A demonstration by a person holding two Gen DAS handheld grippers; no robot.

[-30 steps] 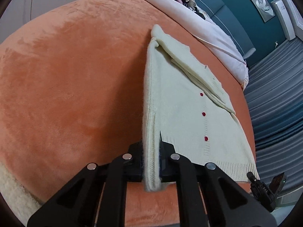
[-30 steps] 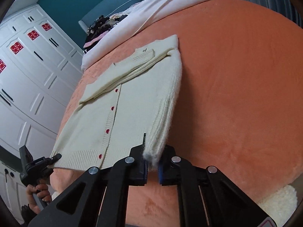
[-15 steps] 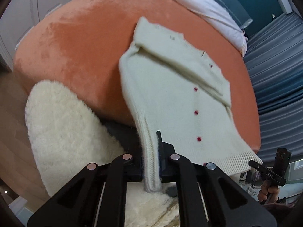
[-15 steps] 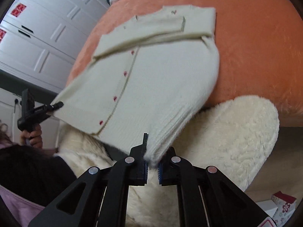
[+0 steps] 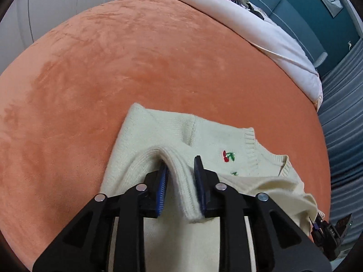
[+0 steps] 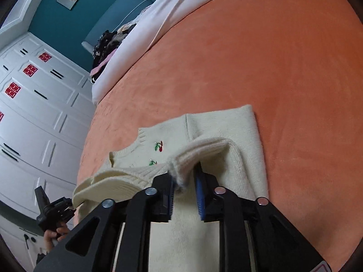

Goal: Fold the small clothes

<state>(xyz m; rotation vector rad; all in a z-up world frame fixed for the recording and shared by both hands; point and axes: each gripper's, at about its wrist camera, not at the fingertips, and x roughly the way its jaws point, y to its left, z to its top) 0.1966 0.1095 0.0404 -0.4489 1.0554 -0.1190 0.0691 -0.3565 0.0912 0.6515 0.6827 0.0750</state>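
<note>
A cream knit cardigan (image 5: 158,133) with cherry embroidery (image 5: 228,156) lies folded over on the orange bedspread (image 5: 136,56). My left gripper (image 5: 180,176) stands open, its fingers either side of the ribbed hem, which lies loose between them. In the right wrist view the same cardigan (image 6: 226,122) shows its cherries (image 6: 160,146). My right gripper (image 6: 185,179) is also open around the other end of the hem, low over the garment. Each gripper shows at the edge of the other's view.
A white duvet (image 5: 261,29) and a heap of dark clothes (image 6: 109,43) lie at the far end of the bed. White wardrobe doors (image 6: 34,117) stand beyond the bed's side. A striped grey curtain (image 5: 344,117) hangs on the other side.
Both grippers carried the hem up and over onto the cardigan's upper part, folding it in half, then came down onto the bed and opened, letting the hem go.
</note>
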